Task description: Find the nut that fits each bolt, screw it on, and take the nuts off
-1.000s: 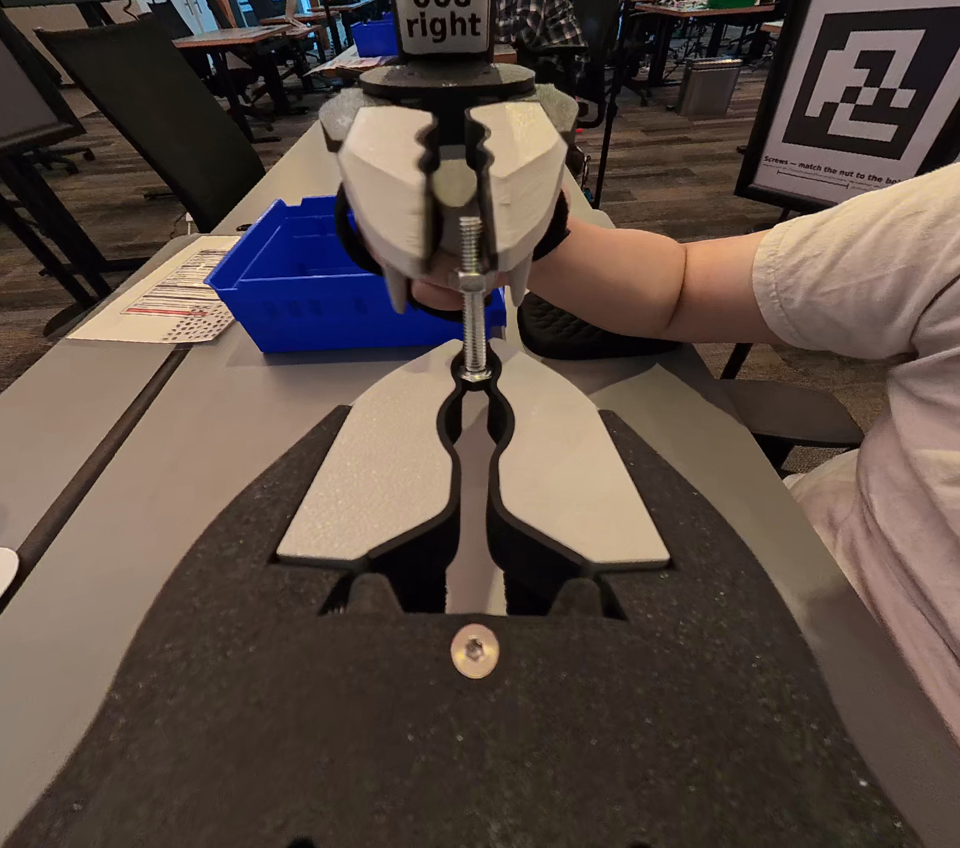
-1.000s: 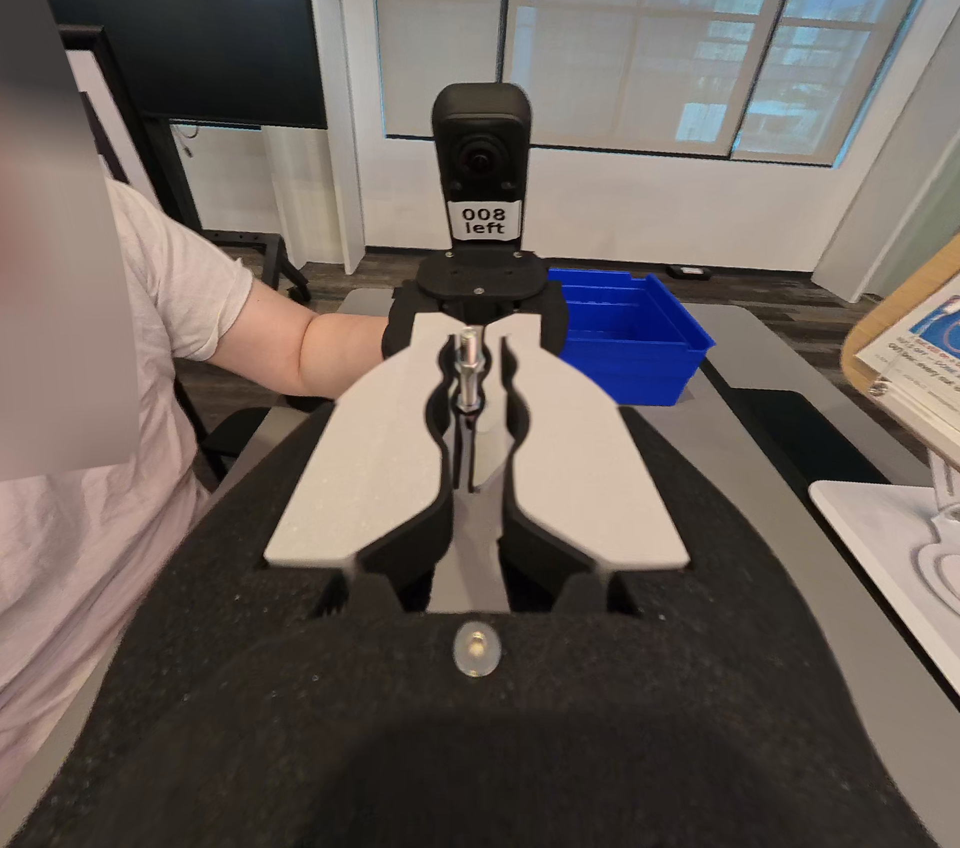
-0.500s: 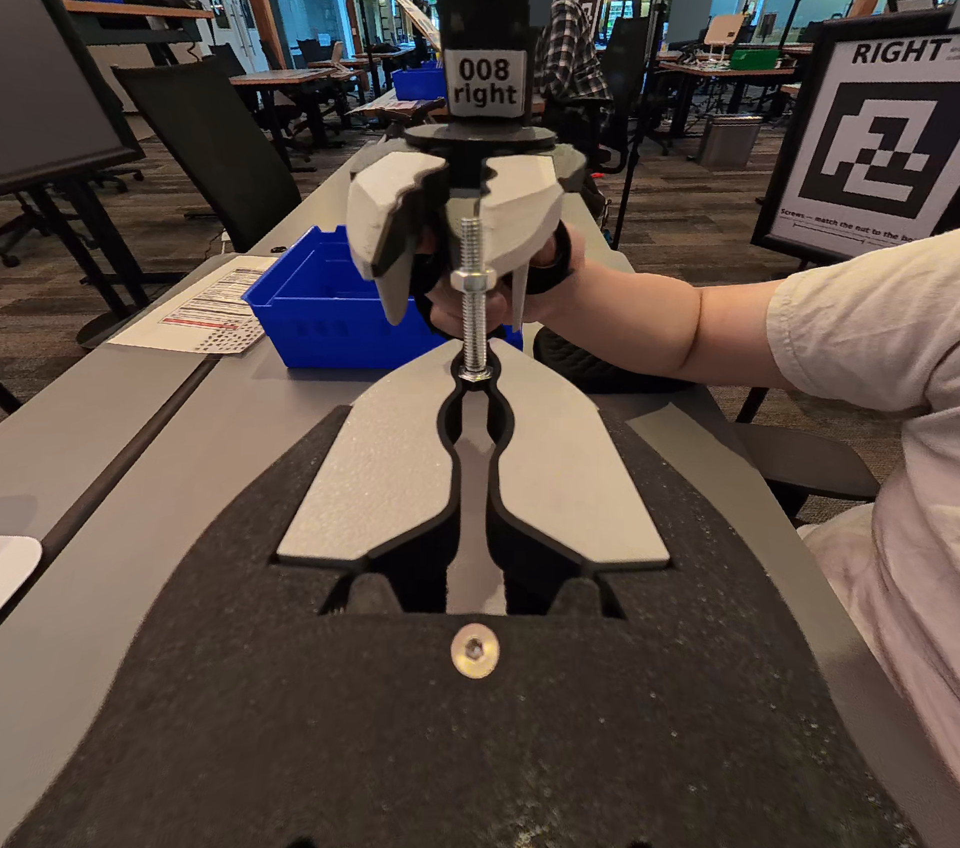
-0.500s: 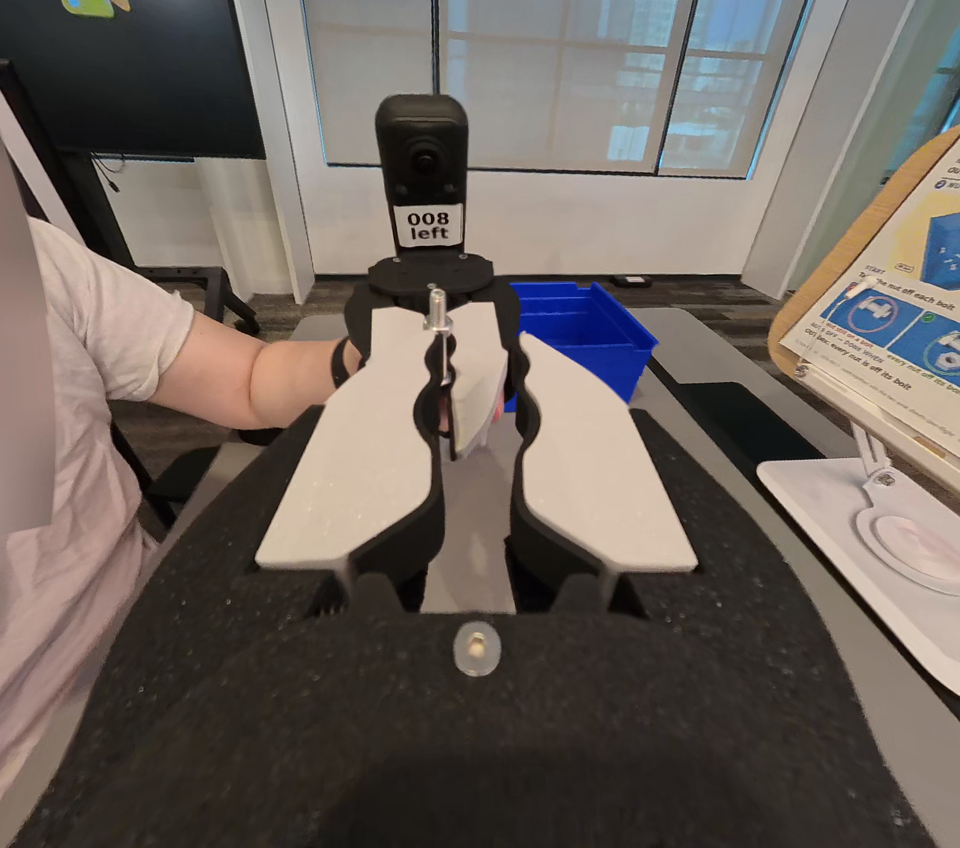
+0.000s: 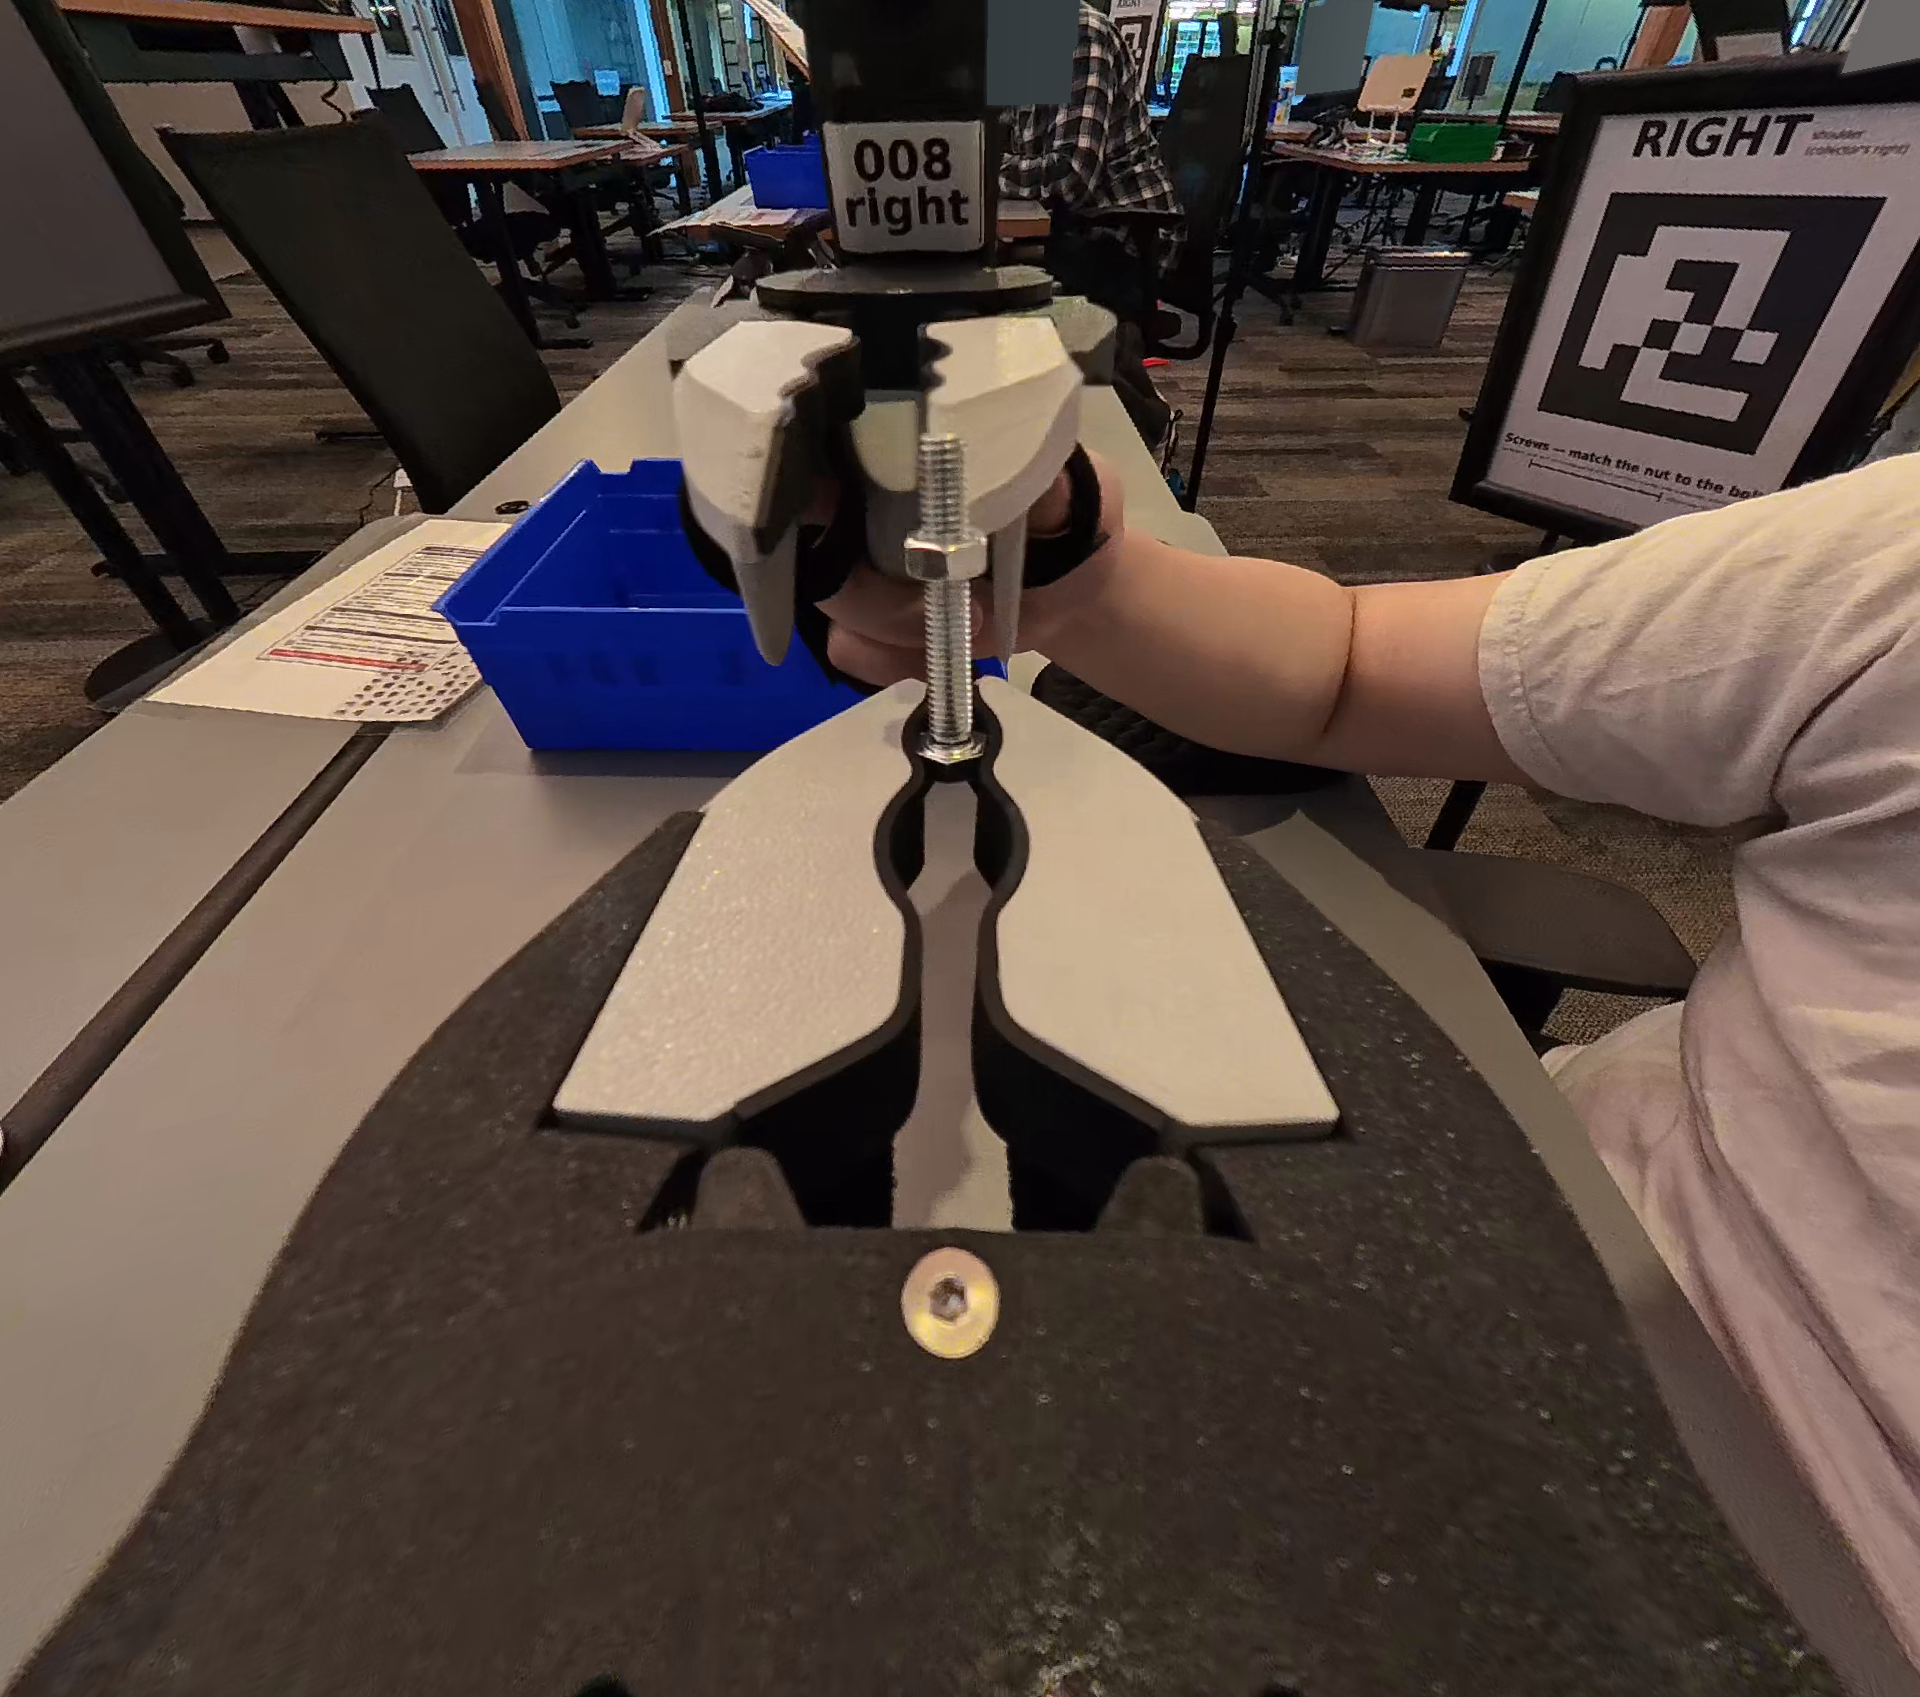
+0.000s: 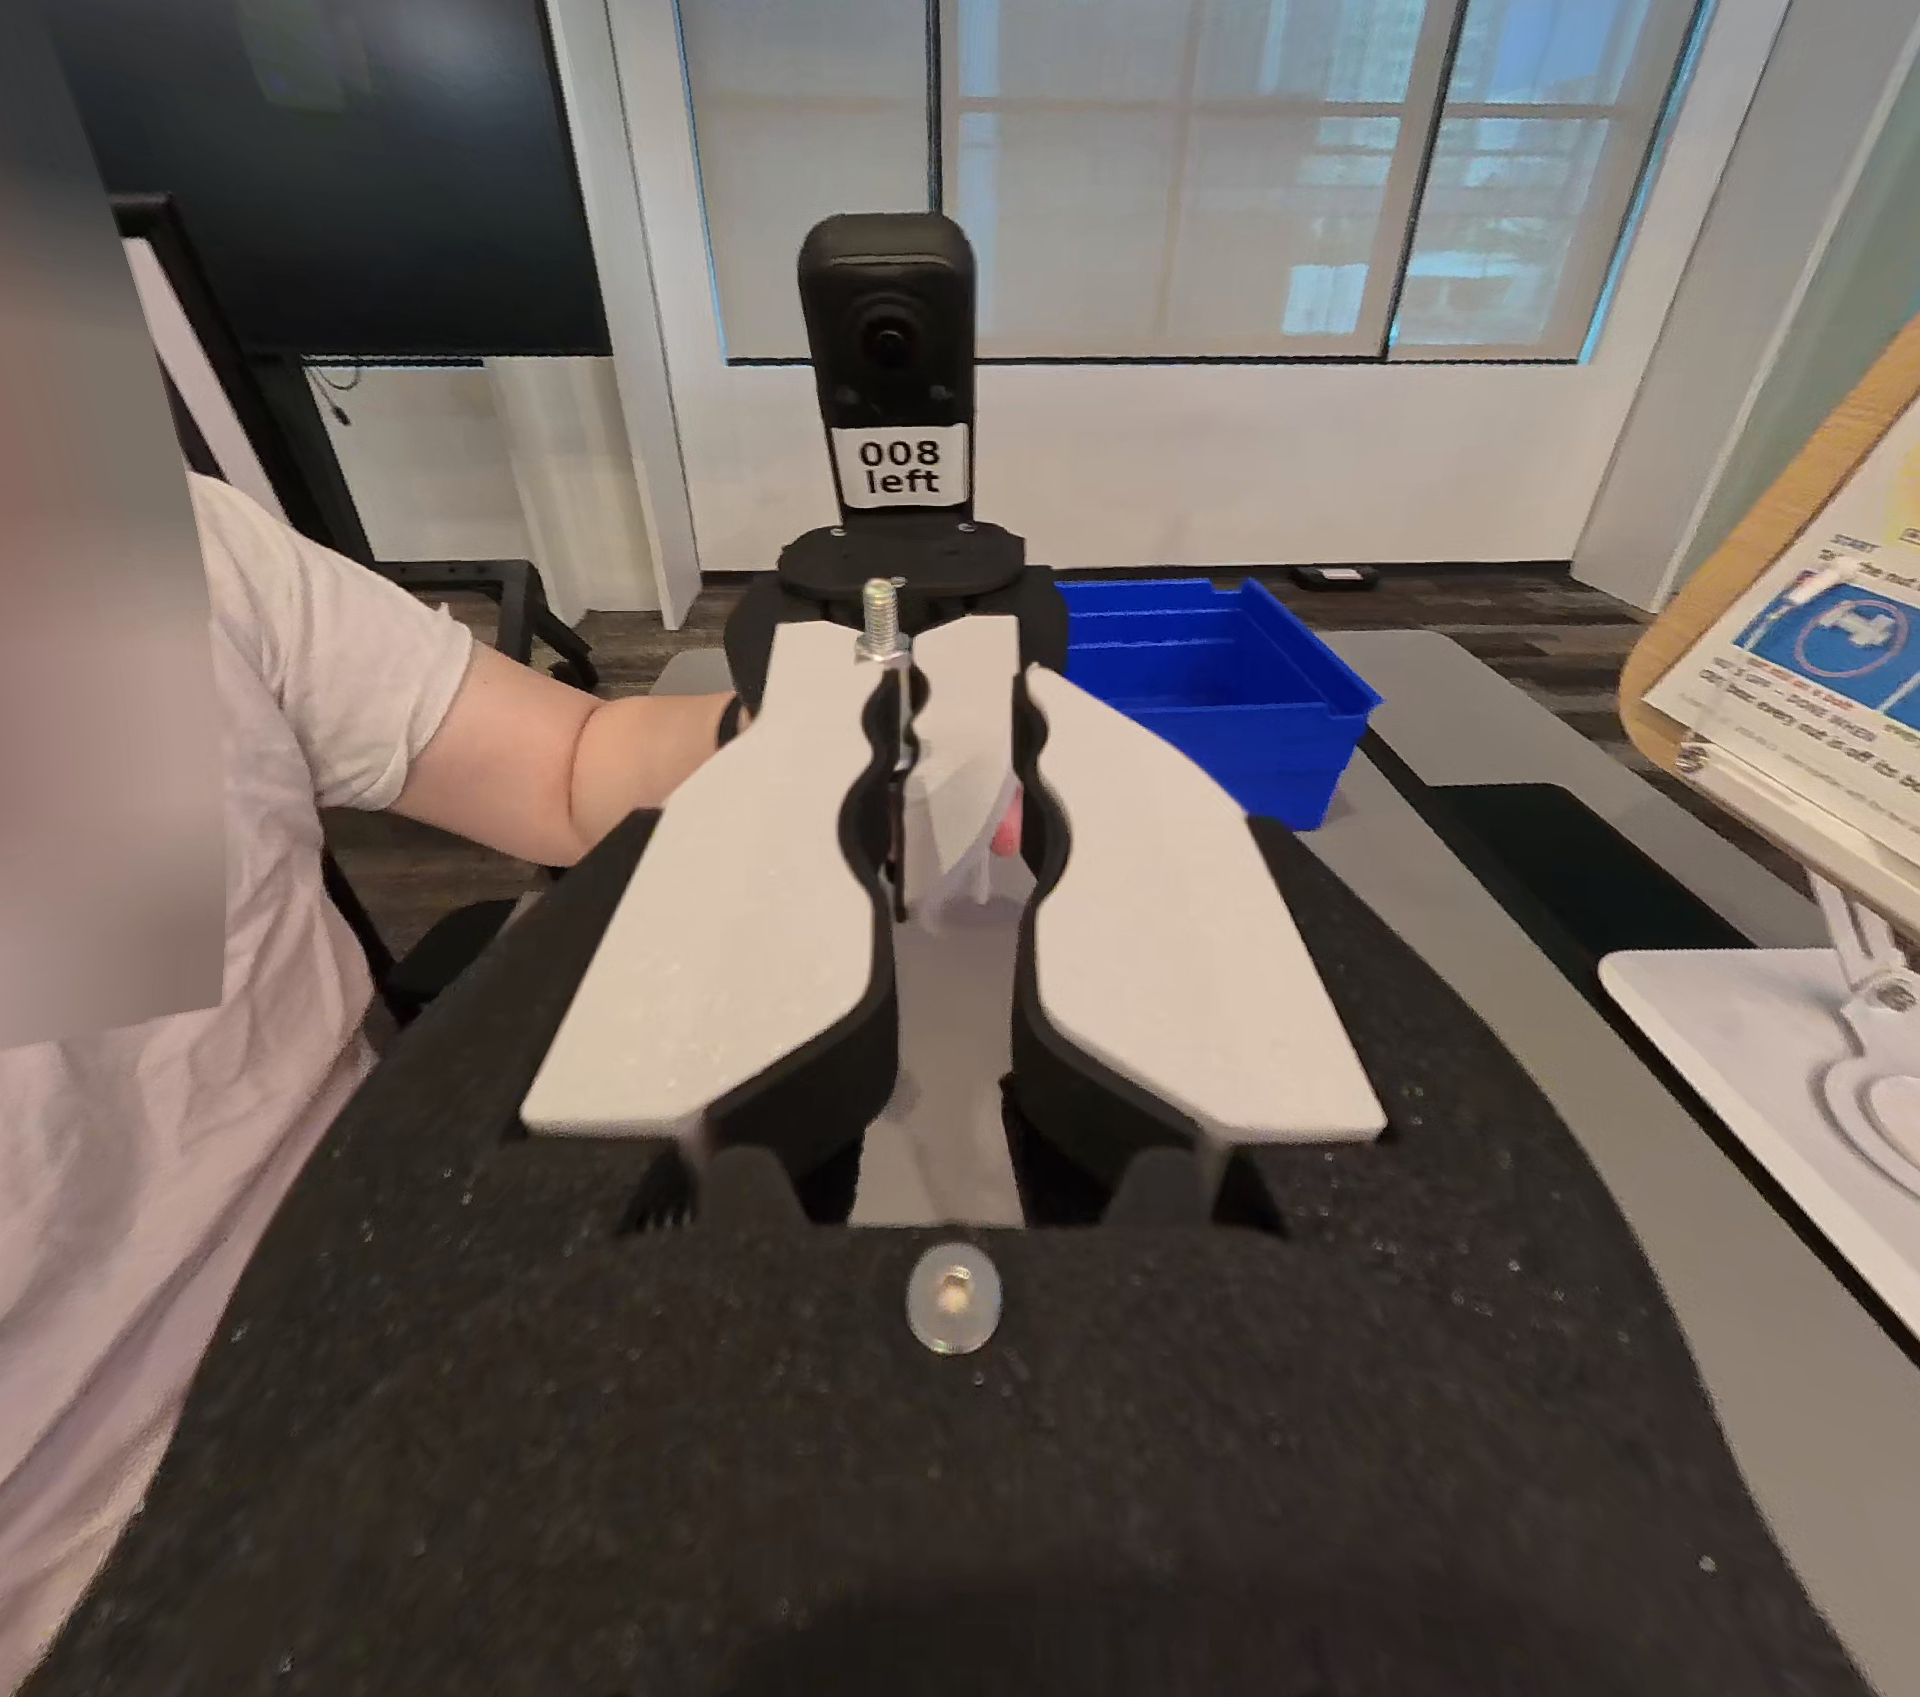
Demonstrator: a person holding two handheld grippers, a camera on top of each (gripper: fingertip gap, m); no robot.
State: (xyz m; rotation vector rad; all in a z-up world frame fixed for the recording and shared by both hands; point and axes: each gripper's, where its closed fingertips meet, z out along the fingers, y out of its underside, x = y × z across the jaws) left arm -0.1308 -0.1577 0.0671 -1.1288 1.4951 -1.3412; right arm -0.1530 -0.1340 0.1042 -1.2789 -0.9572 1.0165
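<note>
A silver bolt (image 5: 945,671) stands upright over the grey table (image 5: 208,868). My left gripper (image 5: 948,748) is shut on its head. A hex nut (image 5: 943,554) sits about halfway up the threaded shaft. My right gripper (image 5: 883,639) faces it from beyond, open, with its fingers on either side of the upper shaft and clear of the nut. In the right wrist view, the bolt (image 6: 881,603) and nut (image 6: 883,648) stand close to the left finger of my open right gripper (image 6: 930,681). The left gripper (image 6: 920,774) shows through the gap.
A blue bin (image 5: 623,608) stands on the table behind the grippers; it also shows in the right wrist view (image 6: 1205,691). A printed sheet (image 5: 343,650) lies left of it. A framed sign (image 5: 1704,317) and an instruction board (image 6: 1787,681) stand at the table's sides. The person's arm (image 5: 1299,671) reaches in.
My right gripper was shut around the bolt's upper shaft a second ago; it has opened and drawn back. The nut now shows bare on the shaft. My left gripper kept hold of the bolt.
</note>
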